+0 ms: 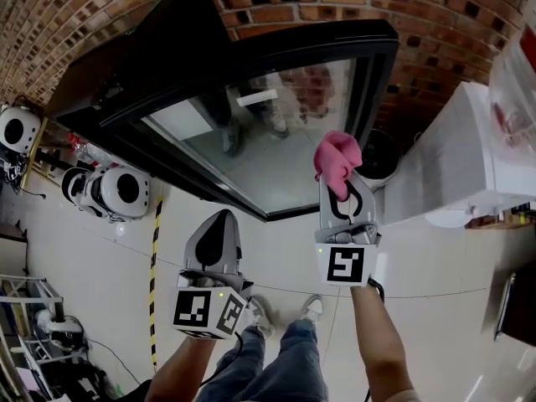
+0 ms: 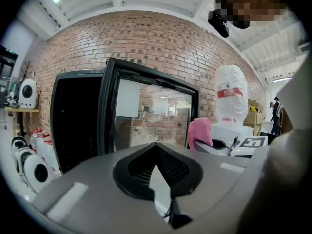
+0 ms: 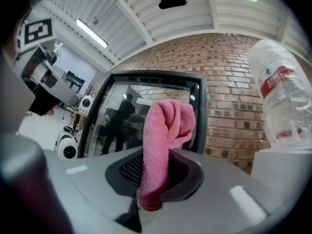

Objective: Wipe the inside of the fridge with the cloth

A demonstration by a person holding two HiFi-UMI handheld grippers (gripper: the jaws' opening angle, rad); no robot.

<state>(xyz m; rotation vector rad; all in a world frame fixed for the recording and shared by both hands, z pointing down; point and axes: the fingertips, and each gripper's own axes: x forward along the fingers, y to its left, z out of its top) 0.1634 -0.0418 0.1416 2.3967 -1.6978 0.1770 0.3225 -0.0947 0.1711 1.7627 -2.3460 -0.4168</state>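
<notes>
A black fridge (image 1: 142, 65) stands against the brick wall with its glass door (image 1: 276, 132) swung open. Its dark inside (image 2: 75, 121) lies left of the door (image 2: 151, 116) in the left gripper view. My right gripper (image 1: 342, 189) is shut on a pink cloth (image 1: 337, 159), held up just in front of the door's lower right corner. The cloth (image 3: 165, 130) sticks up from between the jaws of the right gripper (image 3: 153, 179). My left gripper (image 1: 221, 220) hangs lower and to the left, shut with nothing in it (image 2: 157, 177). From there the cloth (image 2: 200, 133) shows at the right.
A white water dispenser (image 1: 469, 157) with a big bottle (image 3: 280, 96) stands right of the fridge. White round machines (image 1: 117, 191) sit on the floor at the left, beside a yellow-black tape line (image 1: 155, 266). The person's legs and shoes (image 1: 285, 342) are below the grippers.
</notes>
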